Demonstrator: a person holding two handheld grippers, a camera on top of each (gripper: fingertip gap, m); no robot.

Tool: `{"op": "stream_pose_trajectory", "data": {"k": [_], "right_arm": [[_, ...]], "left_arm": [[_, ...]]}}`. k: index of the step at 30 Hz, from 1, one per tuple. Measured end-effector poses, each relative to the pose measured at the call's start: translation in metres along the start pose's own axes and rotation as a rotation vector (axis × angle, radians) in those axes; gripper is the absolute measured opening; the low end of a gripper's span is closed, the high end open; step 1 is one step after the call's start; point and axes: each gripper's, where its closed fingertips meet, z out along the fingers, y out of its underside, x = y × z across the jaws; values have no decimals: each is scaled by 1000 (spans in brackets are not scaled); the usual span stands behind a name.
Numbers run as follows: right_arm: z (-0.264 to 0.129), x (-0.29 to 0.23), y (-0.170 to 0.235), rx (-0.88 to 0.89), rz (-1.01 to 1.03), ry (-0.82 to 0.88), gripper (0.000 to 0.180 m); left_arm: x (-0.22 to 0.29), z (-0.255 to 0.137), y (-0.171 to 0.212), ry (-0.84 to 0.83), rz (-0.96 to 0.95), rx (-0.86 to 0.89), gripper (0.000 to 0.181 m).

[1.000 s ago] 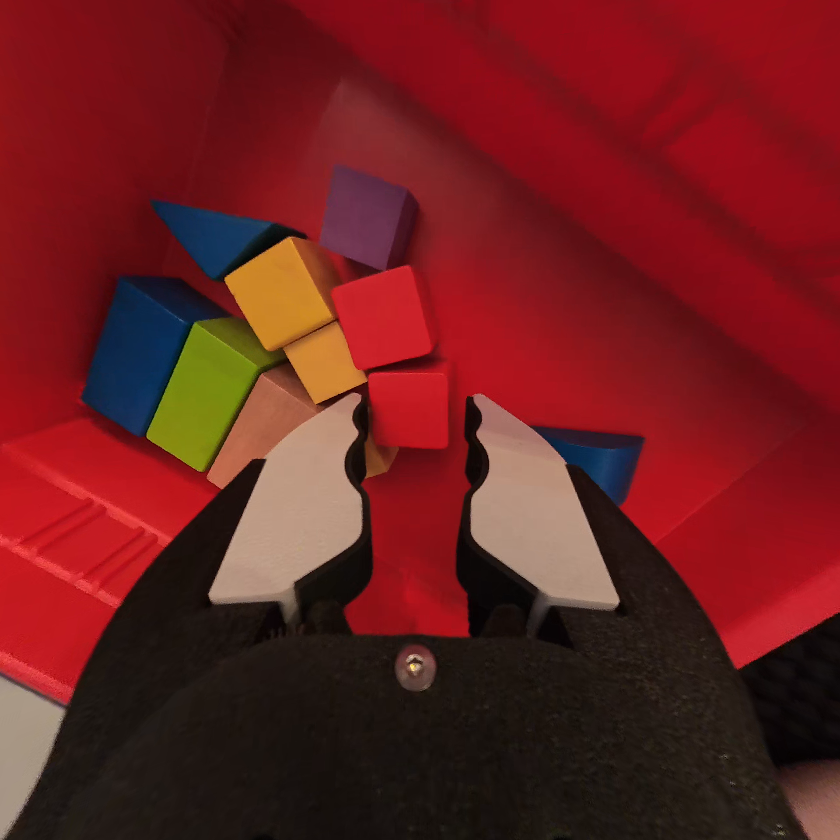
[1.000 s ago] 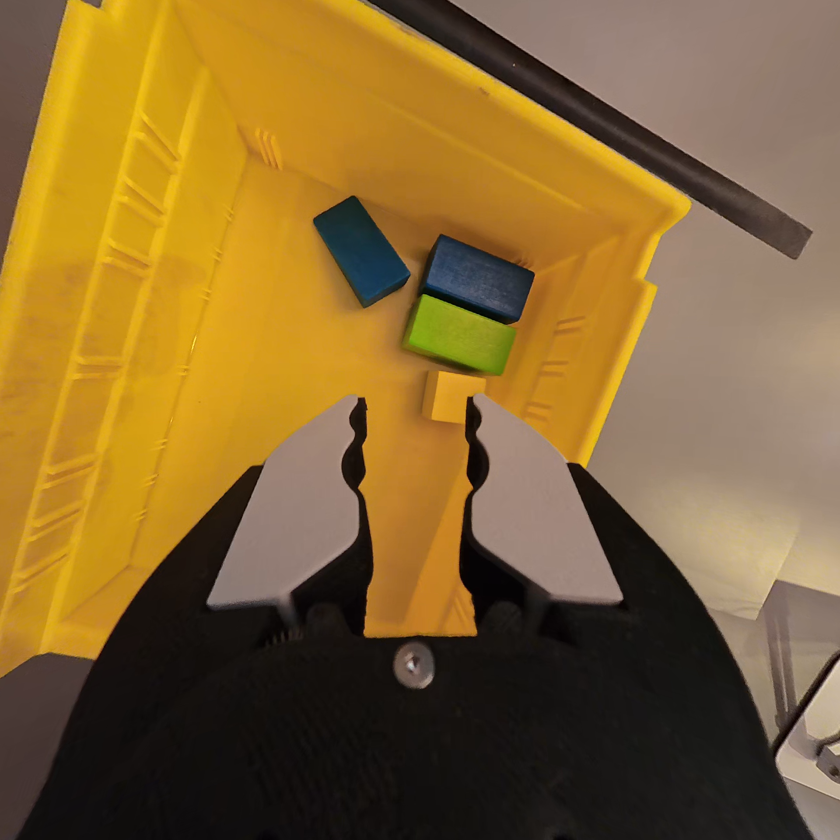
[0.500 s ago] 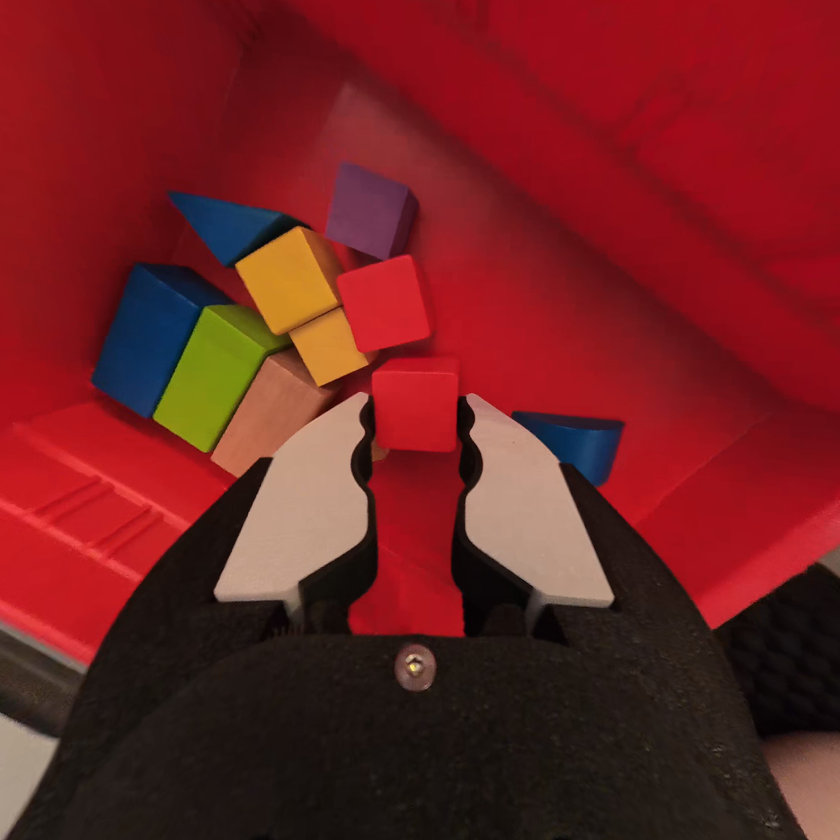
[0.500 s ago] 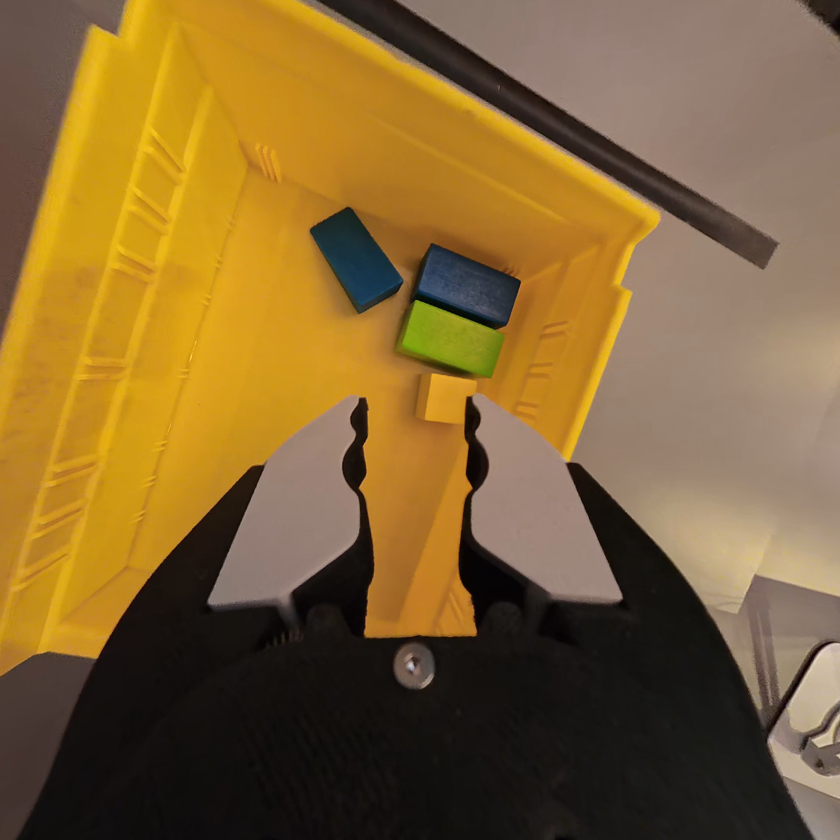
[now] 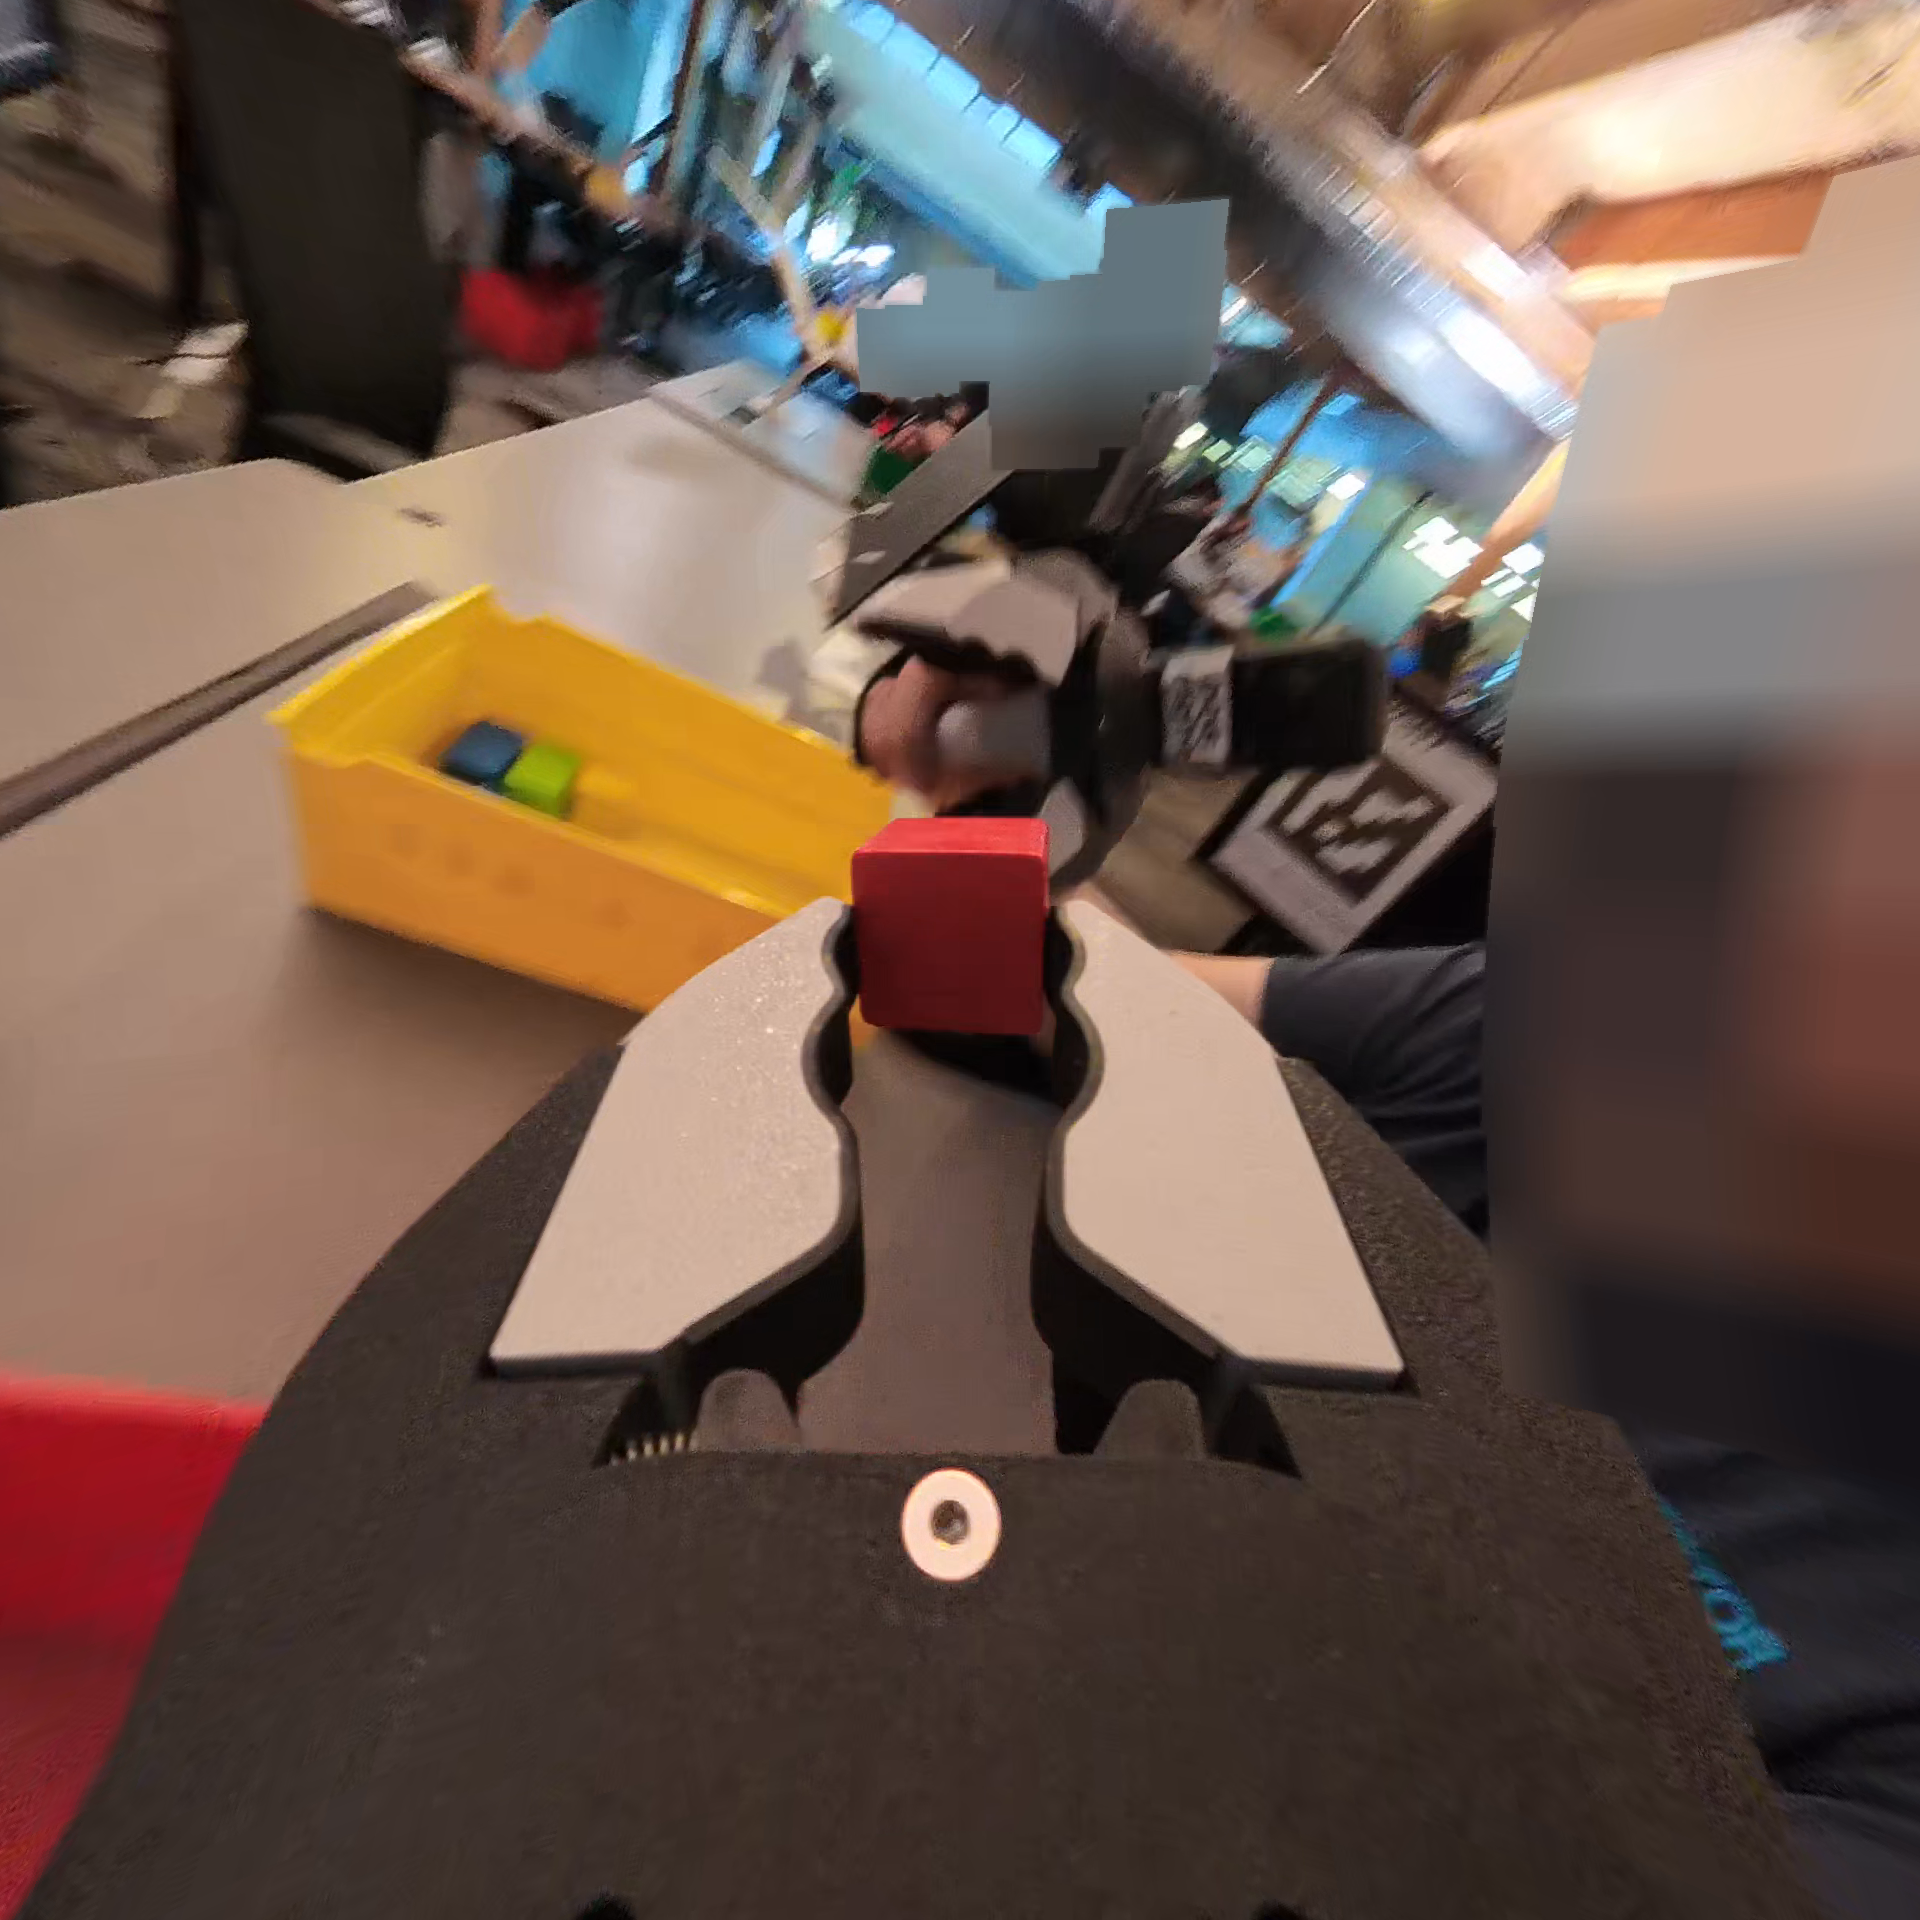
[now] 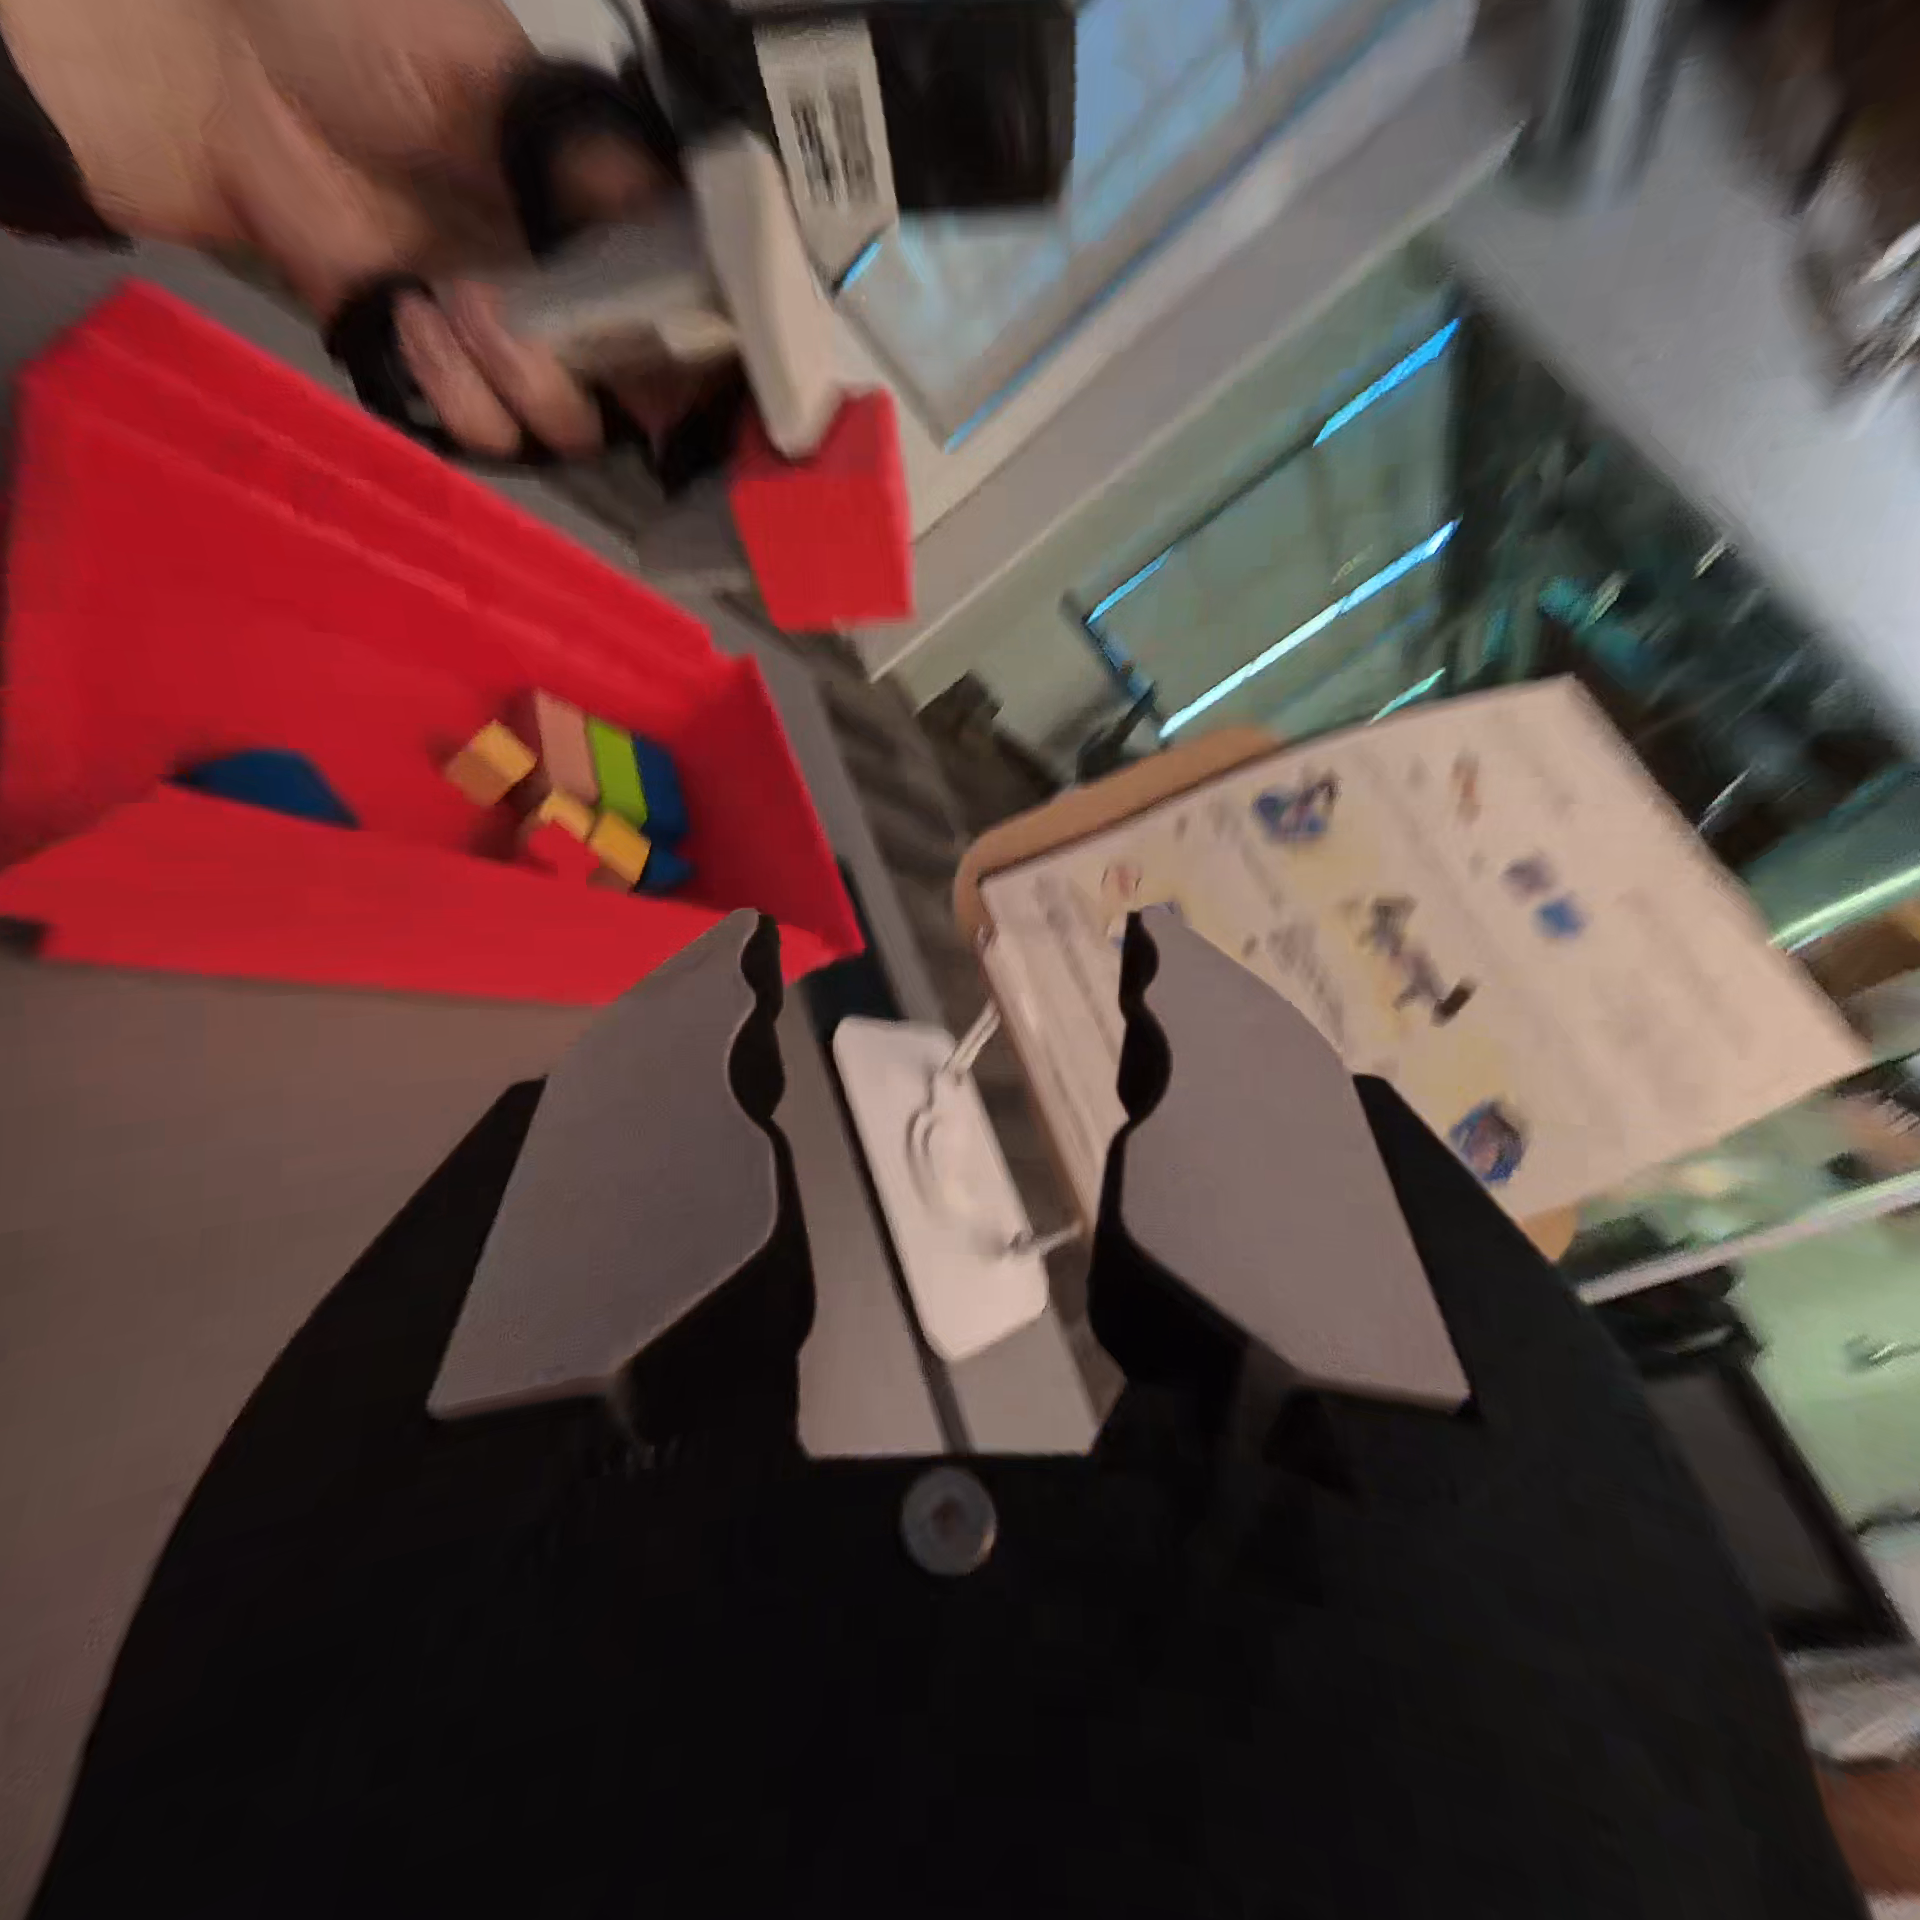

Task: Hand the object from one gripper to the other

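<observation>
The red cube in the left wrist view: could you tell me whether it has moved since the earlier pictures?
Yes. The red cube has been lifted up and out of the red bin, clamped in the left tool, and now faces the yellow bin.

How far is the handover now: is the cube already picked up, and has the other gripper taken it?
Done: the left gripper is shut on the red cube and holds it in the air, clear of the red bin. In hand: bringing the two grippers together. Left: the right gripper is open and empty, apart from the cube; it must close on it.

A grey table (image 5: 187,1091) carries a yellow bin (image 5: 499,883) and a red bin (image 6: 260,914).
</observation>
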Motion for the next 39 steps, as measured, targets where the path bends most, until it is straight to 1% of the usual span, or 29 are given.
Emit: {"op": "stream_pose_trajectory", "data": {"k": [2, 5, 10, 13, 15, 18, 22, 27, 31, 33, 35, 37, 39], "right_arm": [[4, -10, -22, 65, -47, 42, 64], [6, -19, -40, 116, -66, 72, 63], [6, -19, -46, 115, -102, 134, 47], [7, -15, -42, 87, -114, 165, 44], [5, -19, -46, 114, -130, 149, 34], [1, -18, -52, 136, -135, 154, 34], [4, -18, -49, 97, -104, 141, 34], [5, -21, -46, 67, 21, 40, 33], [4, -21, -36, 11, 91, -53, 34], [-4, -10, -18, -86, 144, -97, 34], [-20, 5, 23, -269, 275, -161, 34], [-43, 15, 81, -487, 498, -198, 34], [-71, 22, 152, -753, 692, -154, 34]], "left_arm": [[7, 10, -1, 60, -19, 11, 34], [12, 24, 0, 93, -29, 11, 34], [19, 41, 10, 148, -37, -42, 34], [30, 44, 12, 206, -20, -49, 34], [35, 46, 13, 235, -25, -58, 34], [38, 47, 12, 265, -28, -45, 34], [36, 45, 11, 289, -68, -31, 34], [32, 44, 10, 341, -162, -30, 35], [20, 38, 11, 306, -196, -33, 33], [11, 28, 6, 260, -212, -7, 31], [-5, 16, 3, 152, -193, 17, 28], [-17, 4, -1, 39, -148, 32, 29], [-18, -7, -8, -25, -100, 61, 29]]}}
